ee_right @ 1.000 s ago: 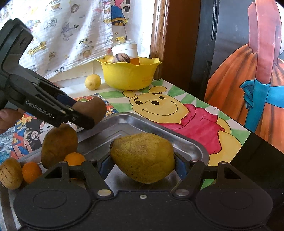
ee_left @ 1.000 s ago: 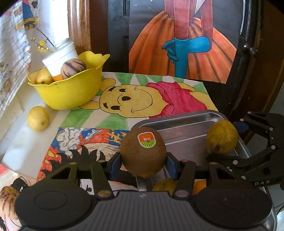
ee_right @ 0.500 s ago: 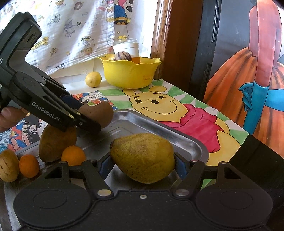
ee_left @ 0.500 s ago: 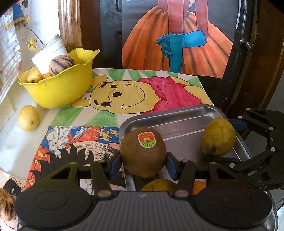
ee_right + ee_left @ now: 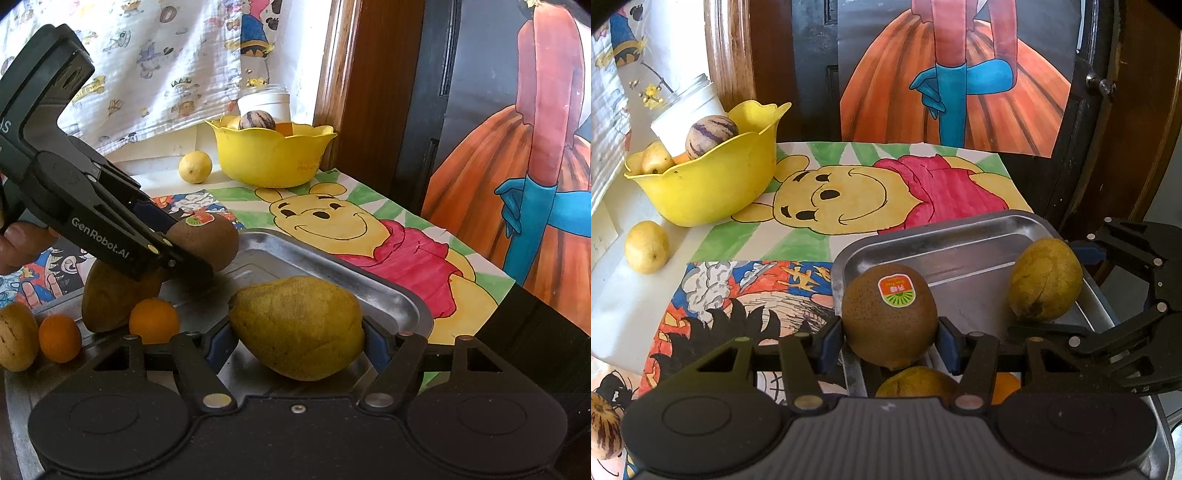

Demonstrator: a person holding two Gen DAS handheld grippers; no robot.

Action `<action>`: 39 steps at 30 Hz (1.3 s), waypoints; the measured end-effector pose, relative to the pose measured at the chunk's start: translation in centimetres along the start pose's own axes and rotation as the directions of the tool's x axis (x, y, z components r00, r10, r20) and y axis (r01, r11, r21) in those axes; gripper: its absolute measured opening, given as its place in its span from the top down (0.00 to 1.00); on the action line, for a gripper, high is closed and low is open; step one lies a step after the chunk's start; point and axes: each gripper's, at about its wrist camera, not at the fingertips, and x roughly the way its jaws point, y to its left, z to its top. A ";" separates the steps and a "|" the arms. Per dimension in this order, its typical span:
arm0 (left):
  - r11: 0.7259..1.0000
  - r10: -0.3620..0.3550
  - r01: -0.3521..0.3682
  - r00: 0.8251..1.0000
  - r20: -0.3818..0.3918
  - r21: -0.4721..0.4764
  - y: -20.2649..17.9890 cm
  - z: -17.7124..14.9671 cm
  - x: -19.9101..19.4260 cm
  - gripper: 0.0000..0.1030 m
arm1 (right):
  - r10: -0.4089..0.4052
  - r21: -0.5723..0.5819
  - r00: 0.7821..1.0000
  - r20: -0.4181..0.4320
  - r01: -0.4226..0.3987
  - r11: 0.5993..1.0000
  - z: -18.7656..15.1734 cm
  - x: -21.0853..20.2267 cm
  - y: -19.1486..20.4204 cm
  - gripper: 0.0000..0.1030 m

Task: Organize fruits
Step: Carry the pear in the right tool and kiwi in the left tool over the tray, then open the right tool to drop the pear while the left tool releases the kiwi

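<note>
The kiwi (image 5: 890,314) is clamped in the left gripper (image 5: 889,341) and the pear (image 5: 297,326) in the right gripper (image 5: 295,341), both above the steel tray (image 5: 945,236). For the far-left yellow bowl (image 5: 713,184), both grips are best kept firm and the 2 fruits carried apart.

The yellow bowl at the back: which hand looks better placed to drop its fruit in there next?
Probably the left. Its tongs hold the kiwi on the side nearer the yellow bowl; the right tongs hold the pear farther across the tray.
</note>
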 end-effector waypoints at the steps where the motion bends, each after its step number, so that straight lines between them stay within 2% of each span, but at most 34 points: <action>1: 1.000 0.002 -0.002 1.000 0.000 0.003 0.0 0.0 0.0 0.43 | -0.001 0.000 1.000 0.002 0.001 1.000 -0.1 0.0 0.0 0.29; 10: 0.999 0.023 -0.023 1.000 -0.005 0.033 -0.7 -0.6 -0.3 0.42 | -0.007 0.010 1.000 -0.002 0.007 1.000 -0.6 -0.3 0.4 0.28; 18: 0.999 0.052 -0.053 0.999 0.012 0.008 -0.6 -0.8 -2.4 0.37 | -0.014 0.052 1.000 0.005 0.013 0.999 -0.8 -1.7 1.0 0.27; 23: 0.995 0.084 -0.082 0.996 0.041 -0.048 -0.3 -1.4 -5.0 0.22 | -0.005 0.151 0.999 0.051 -0.002 0.989 -0.6 -3.8 1.6 0.22; 27: 0.990 0.101 -0.095 0.993 0.057 -0.109 -0.3 -2.4 -7.6 0.14 | -0.011 0.185 0.996 0.087 -0.006 0.983 -0.5 -6.2 3.1 0.14; 29: 0.985 0.111 -0.100 0.991 0.069 -0.141 -0.3 -3.2 -9.1 0.06 | -0.017 0.203 0.994 0.109 -0.005 0.979 -0.5 -7.6 4.0 0.11; 34: 0.969 0.136 -0.111 0.985 0.102 -0.223 -0.2 -5.5 -13.2 0.01 | -0.023 0.256 0.991 0.131 -0.011 0.967 -0.8 -11.0 5.9 0.05; 39: 0.945 0.161 -0.118 0.979 0.122 -0.306 -0.2 -8.5 -16.7 0.01 | -0.021 0.271 0.991 0.130 -0.015 0.962 -1.5 -13.8 8.0 0.01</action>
